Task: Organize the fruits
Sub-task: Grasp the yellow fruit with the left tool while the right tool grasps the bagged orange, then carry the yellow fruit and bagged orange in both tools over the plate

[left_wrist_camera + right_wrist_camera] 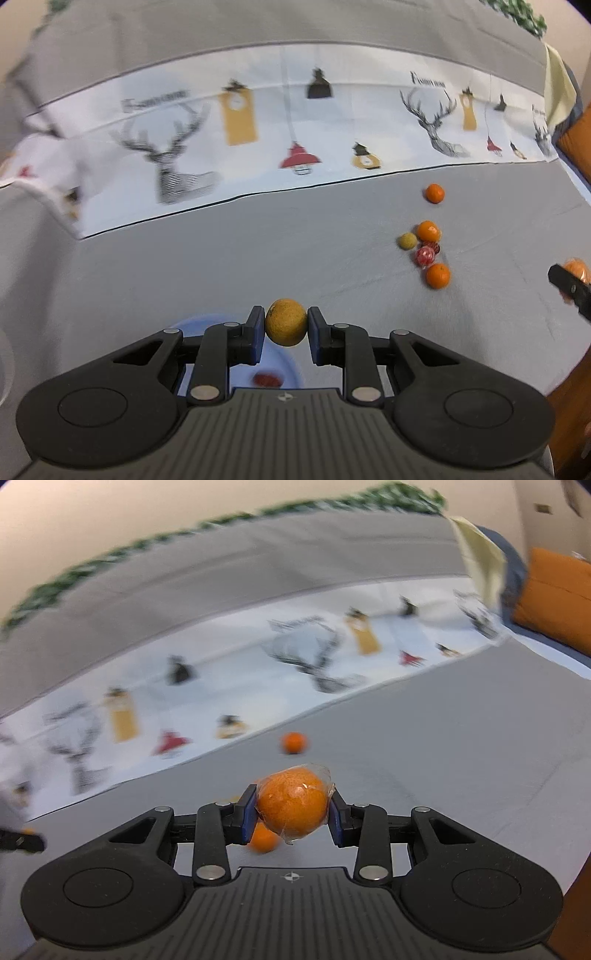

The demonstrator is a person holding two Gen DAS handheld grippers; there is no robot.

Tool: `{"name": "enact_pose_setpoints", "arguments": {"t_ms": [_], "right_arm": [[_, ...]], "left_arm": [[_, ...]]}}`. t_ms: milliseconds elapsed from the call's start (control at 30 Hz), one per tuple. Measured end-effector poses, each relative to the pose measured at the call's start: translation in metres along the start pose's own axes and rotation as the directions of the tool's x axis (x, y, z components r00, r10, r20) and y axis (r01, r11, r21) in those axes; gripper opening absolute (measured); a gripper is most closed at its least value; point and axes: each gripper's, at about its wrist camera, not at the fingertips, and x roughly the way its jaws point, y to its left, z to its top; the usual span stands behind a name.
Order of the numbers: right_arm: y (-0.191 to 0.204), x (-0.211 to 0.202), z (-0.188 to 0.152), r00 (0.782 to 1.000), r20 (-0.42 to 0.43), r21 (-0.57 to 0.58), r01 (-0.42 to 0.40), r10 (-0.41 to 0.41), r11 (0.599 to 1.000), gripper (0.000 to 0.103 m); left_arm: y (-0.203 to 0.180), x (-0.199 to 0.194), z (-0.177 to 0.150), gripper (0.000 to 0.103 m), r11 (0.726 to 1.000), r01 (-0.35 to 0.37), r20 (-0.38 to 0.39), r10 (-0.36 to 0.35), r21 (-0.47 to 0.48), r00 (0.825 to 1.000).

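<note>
My left gripper [286, 328] is shut on a small yellow-brown fruit [286, 320], held above a pale blue plate [207, 325] that has a red fruit [266, 380] in it. To the right on the grey cloth lies a cluster: several oranges [429, 231], a small yellow fruit [407, 241] and a red wrapped fruit [424, 256]. One more orange [434, 193] lies farther back. My right gripper [291, 808] is shut on a plastic-wrapped orange [292, 804], lifted off the cloth. Below it lies an orange [264, 839]; another orange [294, 742] lies farther back.
A white cloth printed with deer and lamps [258, 140] runs across the back of the grey surface. An orange cushion [557, 598] sits at the far right. In the left wrist view the other gripper's finger [570, 286] shows at the right edge with its orange.
</note>
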Motion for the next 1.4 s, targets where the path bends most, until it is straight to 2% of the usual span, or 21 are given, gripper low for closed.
{"name": "enact_pose_setpoints", "arguments": {"t_ms": [133, 267, 500, 700, 900, 1400], "right_arm": [[0.037, -0.061, -0.016, 0.993, 0.001, -0.053, -0.121, 0.122, 0.991, 0.039], [0.068, -0.112, -0.039, 0.975, -0.033, -0.104, -0.223, 0.221, 0.969, 0.039], [0.117, -0.18, -0.081, 0.939, -0.093, -0.179, -0.344, 0.332, 0.922, 0.039], [0.154, -0.215, -0.103, 0.91, -0.12, -0.292, -0.414, 0.396, 0.862, 0.039], [0.172, -0.243, -0.11, 0.901, -0.099, -0.376, -0.427, 0.423, 0.822, 0.039], [0.181, -0.255, -0.113, 0.903, -0.096, -0.418, -0.419, 0.419, 0.806, 0.039]], "left_arm": [[0.027, -0.058, -0.036, 0.027, 0.999, -0.036, 0.02, 0.037, -0.036, 0.999], [0.052, -0.103, -0.08, 0.027, 0.995, -0.06, 0.016, 0.061, -0.083, 0.998], [0.077, -0.148, -0.152, 0.027, 0.987, -0.071, -0.028, 0.067, -0.147, 0.997], [0.085, -0.177, -0.19, 0.027, 0.981, -0.071, 0.003, 0.072, -0.181, 0.997], [0.089, -0.195, -0.205, 0.027, 0.977, -0.059, 0.042, 0.069, -0.206, 0.997], [0.088, -0.211, -0.213, 0.027, 0.979, -0.051, 0.07, 0.065, -0.195, 0.995]]}}
